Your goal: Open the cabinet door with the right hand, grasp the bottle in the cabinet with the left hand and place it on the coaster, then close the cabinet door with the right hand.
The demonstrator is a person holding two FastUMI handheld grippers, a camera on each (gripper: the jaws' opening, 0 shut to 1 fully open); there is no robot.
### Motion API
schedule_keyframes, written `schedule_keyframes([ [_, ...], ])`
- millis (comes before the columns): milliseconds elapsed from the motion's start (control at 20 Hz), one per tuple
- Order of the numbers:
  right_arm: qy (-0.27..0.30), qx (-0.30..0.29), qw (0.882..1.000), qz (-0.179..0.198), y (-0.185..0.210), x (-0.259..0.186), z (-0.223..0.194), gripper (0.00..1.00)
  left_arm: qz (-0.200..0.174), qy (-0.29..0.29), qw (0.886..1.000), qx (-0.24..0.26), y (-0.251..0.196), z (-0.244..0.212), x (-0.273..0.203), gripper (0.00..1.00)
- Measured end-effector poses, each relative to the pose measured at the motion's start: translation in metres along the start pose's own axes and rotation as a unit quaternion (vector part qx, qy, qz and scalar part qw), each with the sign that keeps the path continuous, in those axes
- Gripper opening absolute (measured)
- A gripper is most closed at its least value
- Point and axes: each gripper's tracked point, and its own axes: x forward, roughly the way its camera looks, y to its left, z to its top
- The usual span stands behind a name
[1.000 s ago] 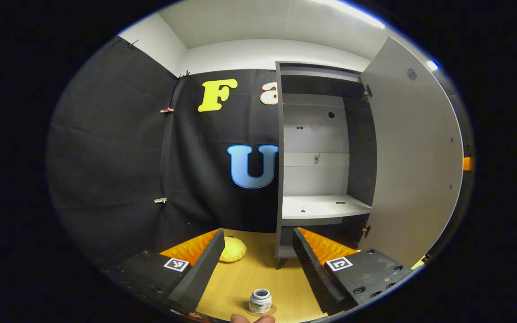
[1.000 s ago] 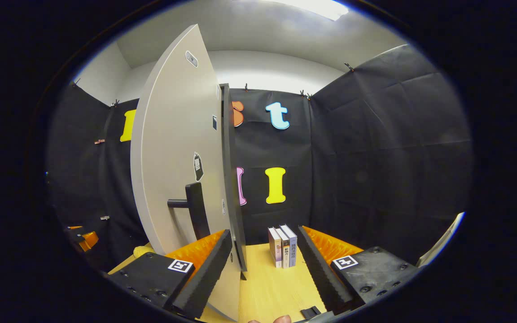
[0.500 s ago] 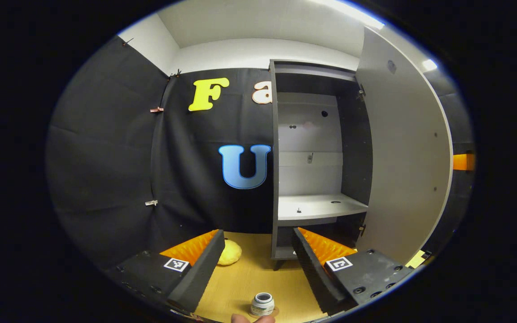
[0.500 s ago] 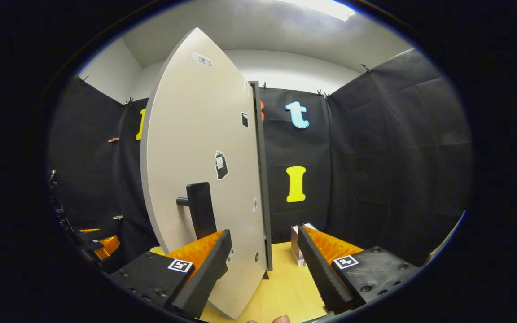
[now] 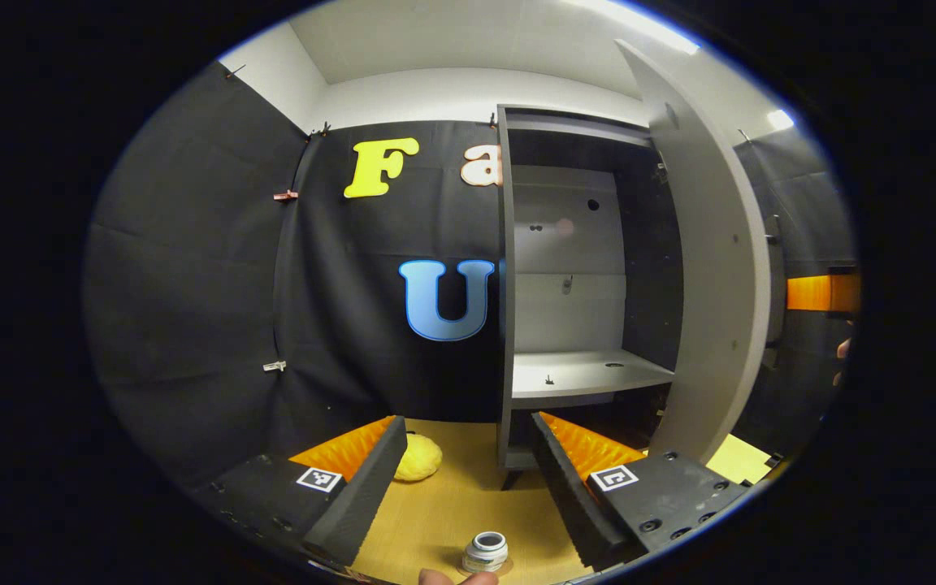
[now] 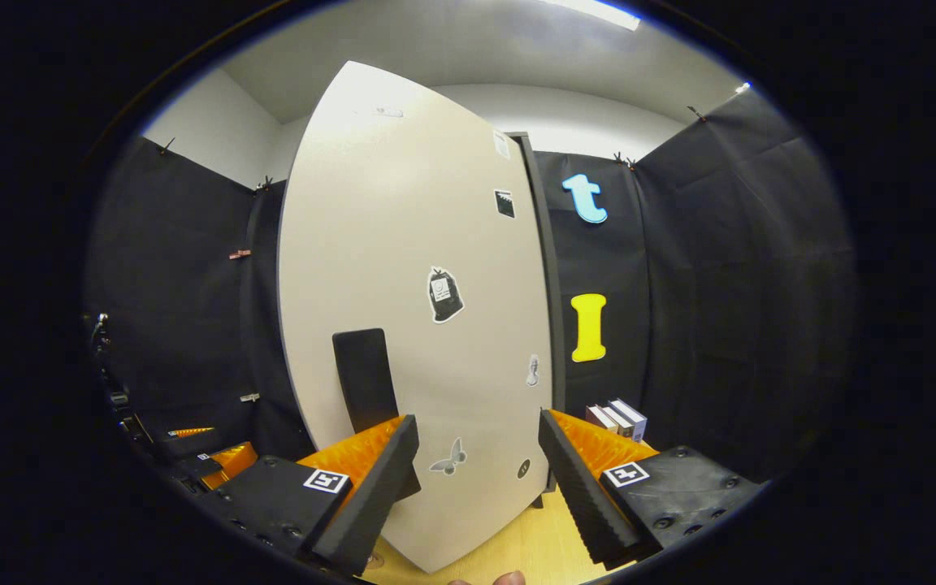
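Note:
A small white bottle [image 5: 485, 552] stands upright on a round coaster [image 5: 506, 564] on the wooden table, just in front of my left gripper [image 5: 466, 424], which is open and holds nothing. The grey cabinet [image 5: 565, 276] stands partly open, its shelf [image 5: 582, 375] bare. Its door [image 5: 712, 268] hangs at about half swing. In the right gripper view the door's pale face [image 6: 411, 309] and dark handle [image 6: 364, 378] are close ahead of my right gripper [image 6: 478, 421]. That gripper is open, its fingers at the door's lower part. Contact with the door cannot be told.
A yellow soft lump [image 5: 418, 457] lies on the table left of the cabinet's foot. Several books [image 6: 618, 418] stand upright to the right of the cabinet. The left gripper [image 6: 216, 467] shows low at the far left in the right gripper view.
The door has swung from wide open toward the cabinet, and my right gripper has followed its face. The bottle has stayed on the coaster while the left gripper held nearly still.

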Motion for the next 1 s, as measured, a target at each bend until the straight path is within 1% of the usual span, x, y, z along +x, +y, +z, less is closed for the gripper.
schedule_keyframes([
  [100,0.006,0.004,1.000,0.021,0.020,0.009,-0.005,0.98,0.001,0.001,1.000,0.000,0.003,0.000,0.002,0.95],
  [150,0.007,0.003,1.000,0.026,0.025,0.011,-0.005,0.98,0.001,0.000,1.000,-0.001,0.005,0.001,0.002,0.95],
  [400,0.006,-0.003,0.999,0.033,0.035,0.013,-0.006,0.98,0.001,0.000,1.000,-0.004,0.006,0.002,0.002,0.95],
  [650,0.009,-0.008,1.000,0.024,0.024,0.009,-0.011,0.98,-0.007,0.000,1.000,-0.003,-0.003,0.005,0.001,0.95],
  [700,0.009,-0.008,1.000,0.022,0.021,0.009,-0.011,0.98,-0.010,0.000,1.000,-0.002,-0.006,0.005,0.000,0.94],
  [750,0.009,-0.011,1.000,0.019,0.016,0.007,-0.011,0.98,-0.013,-0.001,1.000,-0.001,-0.009,0.006,-0.001,0.95],
  [1000,0.010,-0.017,1.000,0.006,-0.003,-0.003,-0.015,0.98,-0.025,-0.005,1.000,0.005,-0.024,0.011,-0.005,0.95],
])
